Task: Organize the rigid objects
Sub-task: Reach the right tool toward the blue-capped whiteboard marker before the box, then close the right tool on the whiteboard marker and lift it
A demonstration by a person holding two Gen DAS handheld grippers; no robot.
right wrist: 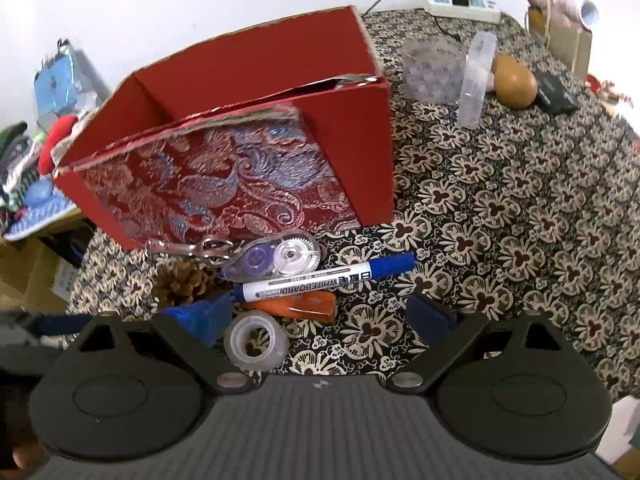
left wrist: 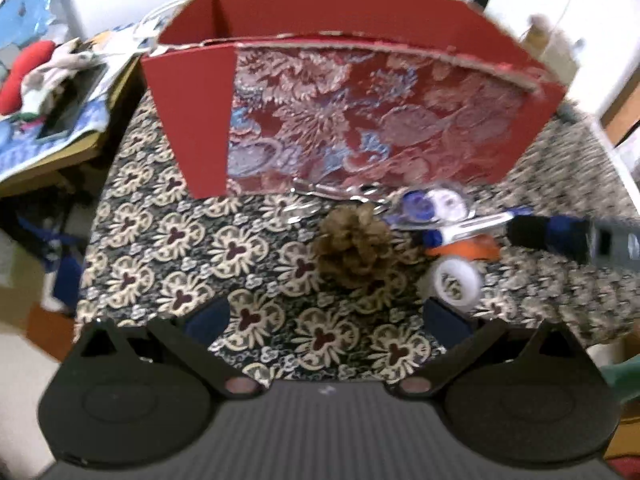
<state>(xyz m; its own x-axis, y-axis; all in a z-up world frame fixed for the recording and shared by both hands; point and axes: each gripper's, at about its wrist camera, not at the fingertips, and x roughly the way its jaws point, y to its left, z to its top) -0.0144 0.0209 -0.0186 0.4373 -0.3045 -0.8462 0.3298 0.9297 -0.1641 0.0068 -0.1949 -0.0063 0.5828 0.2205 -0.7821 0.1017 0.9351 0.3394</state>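
We held both grippers low over a table (right wrist: pixel 520 208) draped in a dark cloth with cream floral medallions. The left gripper (left wrist: pixel 326 320) had its jaws spread wide around bare cloth, with a pine cone (left wrist: pixel 352 250) lying just ahead of them. The right gripper (right wrist: pixel 320 316) was likewise spread — a roll of clear tape (right wrist: pixel 256 342) lay near its left finger. In front of a red box (right wrist: pixel 248 152) with a brocade-patterned front lay the clustered items: a blue marker (right wrist: pixel 320 280) whose barrel read "WHITEBOARD" beside characters too small for us to read, an orange object (right wrist: pixel 300 306) touching it, a clear correction-tape dispenser (right wrist: pixel 280 260) and a metal key ring (right wrist: pixel 192 247) close against the box. Farther right stood a clear cup (right wrist: pixel 432 66) and a brown egg-shaped object (right wrist: pixel 514 82) — well apart from the cluster.
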